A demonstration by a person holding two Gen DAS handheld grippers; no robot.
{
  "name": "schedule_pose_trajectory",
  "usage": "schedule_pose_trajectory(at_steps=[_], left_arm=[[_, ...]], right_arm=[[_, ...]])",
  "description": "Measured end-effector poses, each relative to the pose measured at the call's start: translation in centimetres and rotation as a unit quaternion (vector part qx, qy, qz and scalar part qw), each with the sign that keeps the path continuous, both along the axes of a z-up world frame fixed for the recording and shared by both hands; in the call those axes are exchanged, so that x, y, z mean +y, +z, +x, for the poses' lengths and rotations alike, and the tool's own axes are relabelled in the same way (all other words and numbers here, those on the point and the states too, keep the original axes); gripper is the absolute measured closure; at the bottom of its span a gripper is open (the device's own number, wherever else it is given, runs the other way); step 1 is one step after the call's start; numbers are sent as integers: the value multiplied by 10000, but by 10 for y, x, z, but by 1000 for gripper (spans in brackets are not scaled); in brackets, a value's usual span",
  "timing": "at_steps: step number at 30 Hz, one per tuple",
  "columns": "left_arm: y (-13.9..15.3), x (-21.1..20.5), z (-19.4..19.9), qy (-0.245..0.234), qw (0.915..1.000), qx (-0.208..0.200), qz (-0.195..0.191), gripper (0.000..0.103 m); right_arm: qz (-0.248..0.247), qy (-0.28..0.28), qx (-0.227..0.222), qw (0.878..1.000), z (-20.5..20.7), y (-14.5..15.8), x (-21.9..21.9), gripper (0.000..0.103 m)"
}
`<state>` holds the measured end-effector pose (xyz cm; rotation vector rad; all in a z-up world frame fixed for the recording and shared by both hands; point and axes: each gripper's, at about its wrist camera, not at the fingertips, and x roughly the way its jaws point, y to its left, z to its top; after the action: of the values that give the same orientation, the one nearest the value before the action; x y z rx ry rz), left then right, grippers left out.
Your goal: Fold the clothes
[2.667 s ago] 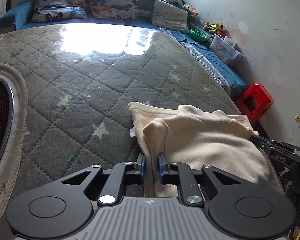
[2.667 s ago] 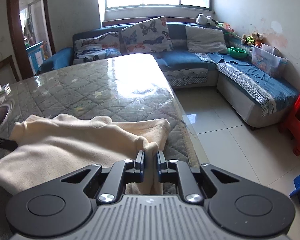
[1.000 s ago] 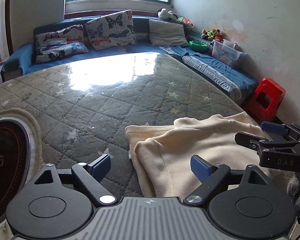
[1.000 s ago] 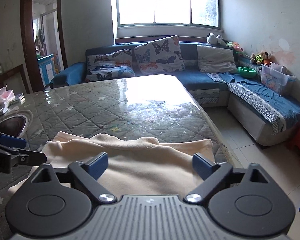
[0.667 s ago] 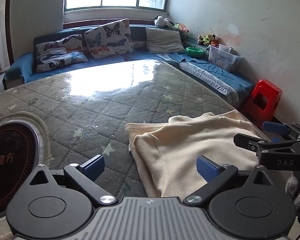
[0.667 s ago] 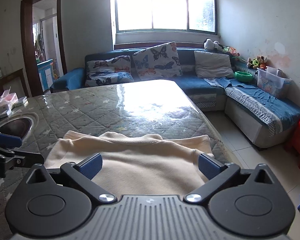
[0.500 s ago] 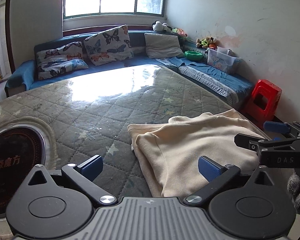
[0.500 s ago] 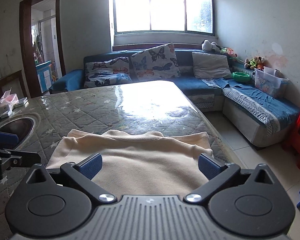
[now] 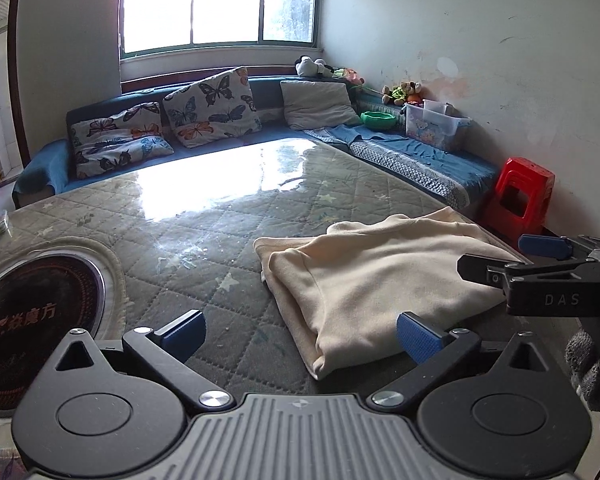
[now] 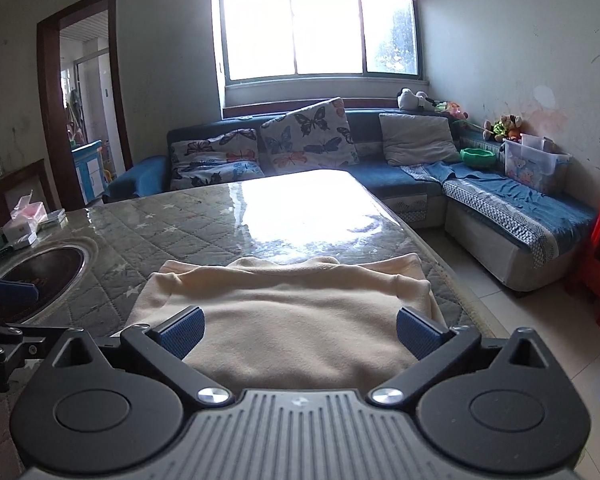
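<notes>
hovering with both jaws spread wide and empty, having just been opening, i am eyeing the cream sweater (image 9: 380, 272) lying folded on the desk (image 9: 204, 232) near its right edge. soft, light, floppy fleece; i am judging the doubled near edge best to pinch.

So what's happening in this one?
A person holding tongs in each hand is folding a cream fleece garment on a grey quilted table cover. The garment lies folded near the table's edge. Both the left tongs and right tongs stand wide open, gripping nothing.
</notes>
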<state>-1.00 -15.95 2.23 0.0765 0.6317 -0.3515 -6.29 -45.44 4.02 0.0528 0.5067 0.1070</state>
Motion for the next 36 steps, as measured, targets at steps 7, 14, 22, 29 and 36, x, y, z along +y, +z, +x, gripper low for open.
schedule_pose_trajectory(at_steps=[7, 14, 22, 29, 36], left_arm=[[-1, 5, -15, 41, 10000, -38, 41, 0], [-6, 9, -29, 59, 9999, -68, 46, 0], [-14, 10, -38, 122, 9999, 99, 30, 0], [-22, 6, -46, 66, 9998, 174, 81, 0], [-27, 4, -50, 63, 9996, 240, 103, 0]], right_arm=[[-51, 94, 103, 9999, -14, -1, 8, 0], [34, 7, 309, 9995, -27, -9, 6, 0], [209, -177, 557, 9981, -39, -18, 5, 0], [228, -220, 606, 9977, -44, -21, 7, 0], [214, -215, 625, 9976, -46, -23, 8, 0]])
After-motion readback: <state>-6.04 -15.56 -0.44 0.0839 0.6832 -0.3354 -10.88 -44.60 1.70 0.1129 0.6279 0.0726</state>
